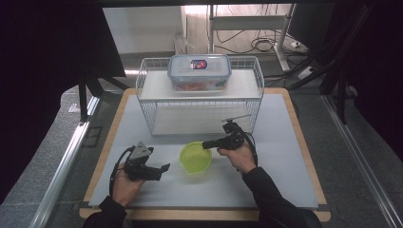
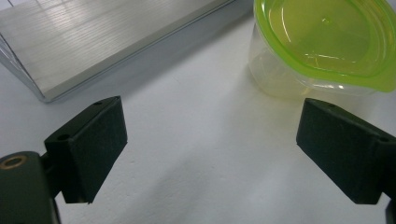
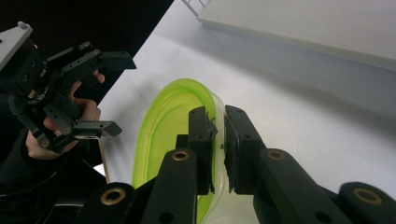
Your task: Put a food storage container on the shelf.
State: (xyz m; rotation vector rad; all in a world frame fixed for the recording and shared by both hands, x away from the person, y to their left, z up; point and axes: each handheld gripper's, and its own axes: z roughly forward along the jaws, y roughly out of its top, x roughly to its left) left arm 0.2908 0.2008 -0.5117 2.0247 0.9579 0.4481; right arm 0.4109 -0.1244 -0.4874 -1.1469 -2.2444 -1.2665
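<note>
A round clear container with a lime-green lid [image 1: 195, 156] sits in the middle of the white mat. My right gripper [image 1: 205, 144] reaches it from the right and is shut on its rim. In the right gripper view the two jaws [image 3: 219, 116] pinch the green edge [image 3: 163, 126], one pad on the lid side and one on the outer wall. My left gripper [image 1: 164, 168] rests left of the container, open and holding nothing. In the left gripper view its jaws [image 2: 210, 121] stand wide apart over bare mat, and the container [image 2: 322, 42] lies ahead to the right.
A white wire rack [image 1: 199, 95] with two shelves stands behind the container. A clear box with a blue-rimmed lid [image 1: 199, 71] sits on its top shelf. The mat [image 1: 285, 166] lies on a wooden board, with open room to the right and front.
</note>
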